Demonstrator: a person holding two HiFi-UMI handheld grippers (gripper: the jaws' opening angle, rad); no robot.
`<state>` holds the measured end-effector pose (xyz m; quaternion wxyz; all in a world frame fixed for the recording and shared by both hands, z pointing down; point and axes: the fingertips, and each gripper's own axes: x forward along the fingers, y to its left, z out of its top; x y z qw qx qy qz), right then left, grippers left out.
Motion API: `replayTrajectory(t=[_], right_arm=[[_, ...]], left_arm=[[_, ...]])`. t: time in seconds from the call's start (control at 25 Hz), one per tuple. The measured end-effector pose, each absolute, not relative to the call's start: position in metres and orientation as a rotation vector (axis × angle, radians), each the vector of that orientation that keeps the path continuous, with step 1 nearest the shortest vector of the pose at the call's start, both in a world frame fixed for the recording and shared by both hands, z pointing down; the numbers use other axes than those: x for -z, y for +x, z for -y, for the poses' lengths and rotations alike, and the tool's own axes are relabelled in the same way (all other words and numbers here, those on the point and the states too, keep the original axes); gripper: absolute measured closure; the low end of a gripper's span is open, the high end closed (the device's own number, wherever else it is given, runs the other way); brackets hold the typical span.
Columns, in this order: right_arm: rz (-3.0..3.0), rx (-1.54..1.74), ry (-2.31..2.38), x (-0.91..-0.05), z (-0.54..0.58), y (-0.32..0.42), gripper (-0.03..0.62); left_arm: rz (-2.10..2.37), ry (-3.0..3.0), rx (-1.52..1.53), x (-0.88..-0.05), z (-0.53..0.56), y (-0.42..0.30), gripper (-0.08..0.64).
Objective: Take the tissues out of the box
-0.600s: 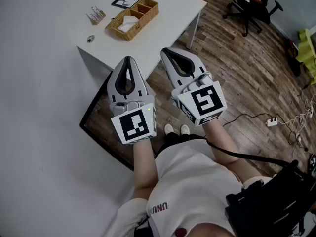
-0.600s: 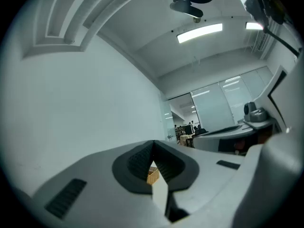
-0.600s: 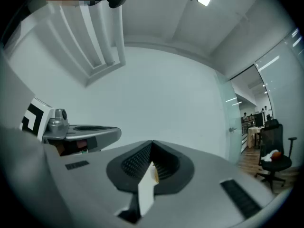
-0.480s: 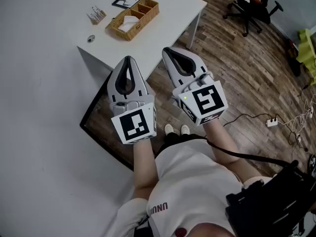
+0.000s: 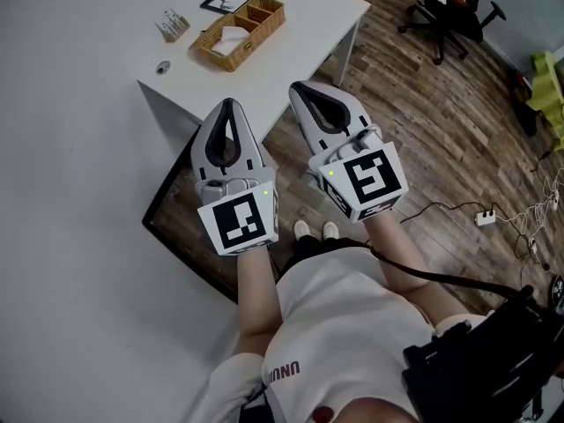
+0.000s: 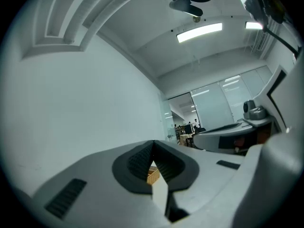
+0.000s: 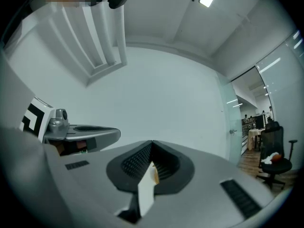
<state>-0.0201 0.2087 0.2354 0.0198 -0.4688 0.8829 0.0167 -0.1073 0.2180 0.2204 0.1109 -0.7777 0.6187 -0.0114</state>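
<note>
A wicker box point(image 5: 240, 32) with compartments stands on the white table point(image 5: 291, 42) far ahead; a white tissue point(image 5: 231, 39) lies in its middle compartment. My left gripper point(image 5: 229, 106) and right gripper point(image 5: 298, 90) are held side by side in front of the person's body, short of the table's near corner. Both are shut with their tips together and nothing between them. In the left gripper view the gripper point(image 6: 153, 142) points upward toward a white wall. In the right gripper view the gripper point(image 7: 152, 143) points the same way.
On the table lie a small picture frame point(image 5: 226, 1), a card holder point(image 5: 172, 25) and a small round object point(image 5: 161, 69). A black office chair point(image 5: 449, 7) stands on the wooden floor at the back right. Cables and a power strip point(image 5: 486, 218) lie at the right.
Both grippers have stayed almost still; the right one has drifted very slightly to the right.
</note>
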Motion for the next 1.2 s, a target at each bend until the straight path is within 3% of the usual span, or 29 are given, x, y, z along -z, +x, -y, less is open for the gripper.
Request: replayTrajectory(t=[1.2], right_arm=[[-2.693,-0.023,-1.592,-0.244,-0.186,-0.030,0.572]], left_arm=[[-1.739,-2.326,-0.086,-0.179,-0.155,-0.144,0.548]])
